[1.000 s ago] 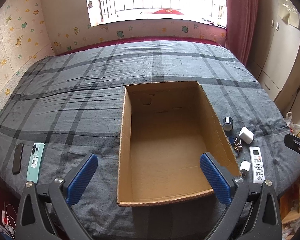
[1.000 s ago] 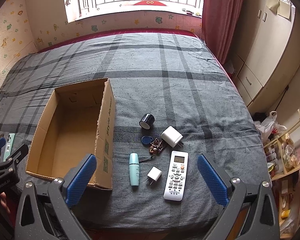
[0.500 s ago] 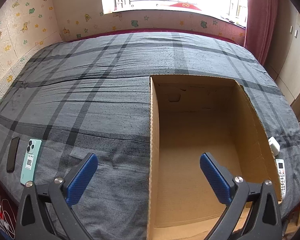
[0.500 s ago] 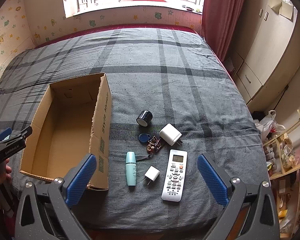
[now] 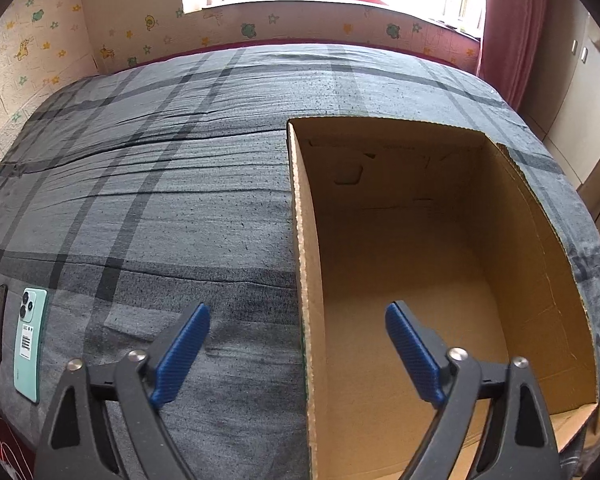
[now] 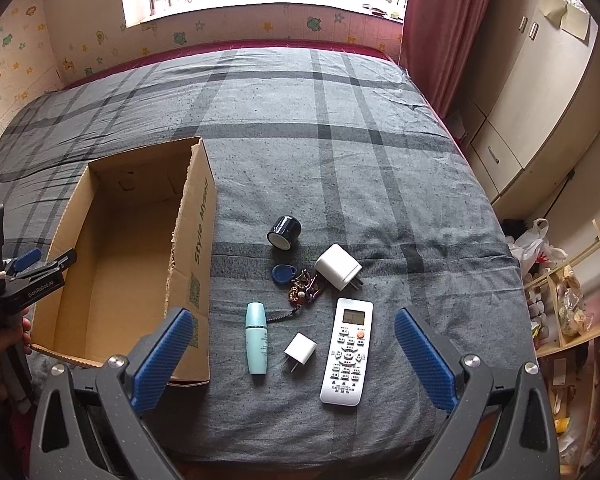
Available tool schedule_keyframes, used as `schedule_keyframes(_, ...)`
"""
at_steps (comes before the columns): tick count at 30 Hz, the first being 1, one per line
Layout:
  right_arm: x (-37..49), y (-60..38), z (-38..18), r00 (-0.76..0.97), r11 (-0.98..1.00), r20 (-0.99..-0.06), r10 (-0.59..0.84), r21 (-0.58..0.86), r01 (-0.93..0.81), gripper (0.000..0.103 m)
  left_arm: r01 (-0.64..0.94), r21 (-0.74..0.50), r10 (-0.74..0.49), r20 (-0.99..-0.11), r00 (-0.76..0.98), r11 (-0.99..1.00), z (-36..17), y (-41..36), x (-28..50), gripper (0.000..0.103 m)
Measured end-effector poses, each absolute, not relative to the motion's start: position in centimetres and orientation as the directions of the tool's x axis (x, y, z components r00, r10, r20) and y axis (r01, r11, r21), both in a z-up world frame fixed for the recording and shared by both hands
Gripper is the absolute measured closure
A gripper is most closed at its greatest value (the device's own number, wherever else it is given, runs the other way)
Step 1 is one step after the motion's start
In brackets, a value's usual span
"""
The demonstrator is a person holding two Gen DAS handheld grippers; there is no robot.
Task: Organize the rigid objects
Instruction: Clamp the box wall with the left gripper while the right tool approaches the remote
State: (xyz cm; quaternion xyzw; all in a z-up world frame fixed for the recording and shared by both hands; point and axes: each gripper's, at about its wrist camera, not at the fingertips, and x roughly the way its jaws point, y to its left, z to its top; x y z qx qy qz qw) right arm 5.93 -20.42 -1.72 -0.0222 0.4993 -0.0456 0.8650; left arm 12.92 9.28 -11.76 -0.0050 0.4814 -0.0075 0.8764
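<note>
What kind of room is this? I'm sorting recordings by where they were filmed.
Most likely a bedroom in a home: a wide bed under a grey plaid cover, a wardrobe beside a red curtain, and cartoon-animal wallpaper.

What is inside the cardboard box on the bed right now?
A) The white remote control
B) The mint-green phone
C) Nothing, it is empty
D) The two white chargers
C: the cardboard box shows only its bare brown floor, while the remote control and other small items lie on the bedspread beside it.
</note>
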Motion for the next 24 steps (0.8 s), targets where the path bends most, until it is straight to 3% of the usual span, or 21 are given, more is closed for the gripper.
schedule_keyframes(2,5.9,-20.4,-1.7,0.497,0.995,-0.862,-0.102,-0.085,0.056,0.000,0.021,-0.017,-0.025,-0.856,0.516,1.000,-12.2,9.1,13.1,0.036)
schedule_keyframes(6,5.6,-20.4,-1.7,0.500,0.995,-0.860,-0.104,-0.086,0.058,0.000,0.026,-0.015,-0.026,-0.871,0.491,1.000,-12.9,9.1,13.3,0.056)
schedule_keyframes(8,5.4,-20.4,-1.6,0.502,0.994,-0.859,-0.105,-0.087,0.060,0.000,0.027,-0.021,-0.032,-0.871,0.489,0.999,-13.2,9.2,13.5,0.082)
schedule_keyframes(9,5.4,-20.5,-1.5,0.504,0.994,-0.857,-0.105,-0.087,0.060,0.000,0.033,-0.039,-0.050,-0.875,0.482,0.999,-13.3,9.1,13.6,0.086)
schedule_keyframes(24,4.6,-22.2,-1.5,0.519,0.990,-0.844,-0.137,-0.106,0.089,0.000,0.027,-0.050,-0.057,-0.880,0.472,0.998,-13.8,9.3,13.6,0.088)
